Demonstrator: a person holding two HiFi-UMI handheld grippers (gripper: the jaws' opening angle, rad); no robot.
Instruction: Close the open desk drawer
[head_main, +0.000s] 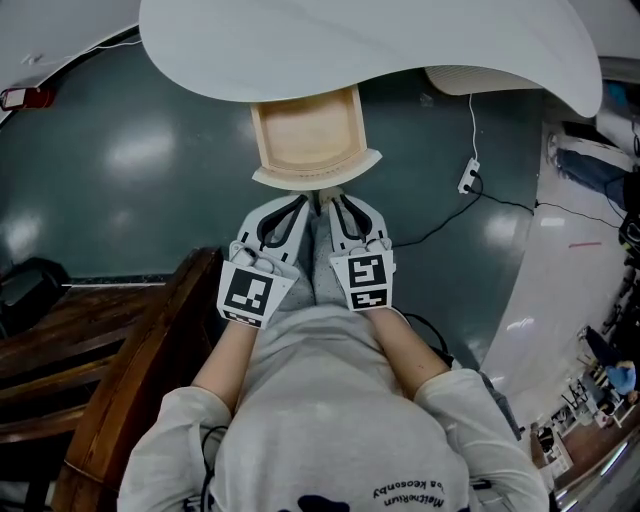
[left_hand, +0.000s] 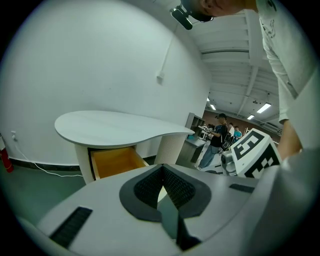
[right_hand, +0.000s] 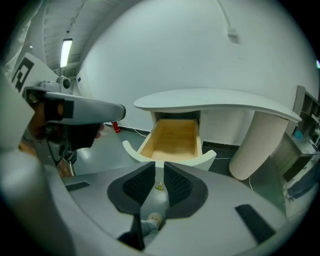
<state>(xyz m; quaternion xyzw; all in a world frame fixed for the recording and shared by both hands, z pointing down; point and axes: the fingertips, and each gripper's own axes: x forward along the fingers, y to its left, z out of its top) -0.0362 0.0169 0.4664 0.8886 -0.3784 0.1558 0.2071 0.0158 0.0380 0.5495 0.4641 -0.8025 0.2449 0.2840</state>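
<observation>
A glossy dark green floor (head_main: 120, 180) mirrors soft patches of overhead light. Behind it rises a plain white wall (left_hand: 100, 60), where a small white box on a thin cable (left_hand: 160, 77) hangs. A red fire extinguisher (right_hand: 116, 127) stands at the wall's foot. A white power strip with its cord (head_main: 468, 176) lies on the floor. Dark brown slatted wooden furniture (head_main: 110, 370) fills the lower left of the head view. Long ceiling strip lights (left_hand: 263, 107) glow over a far hall.
</observation>
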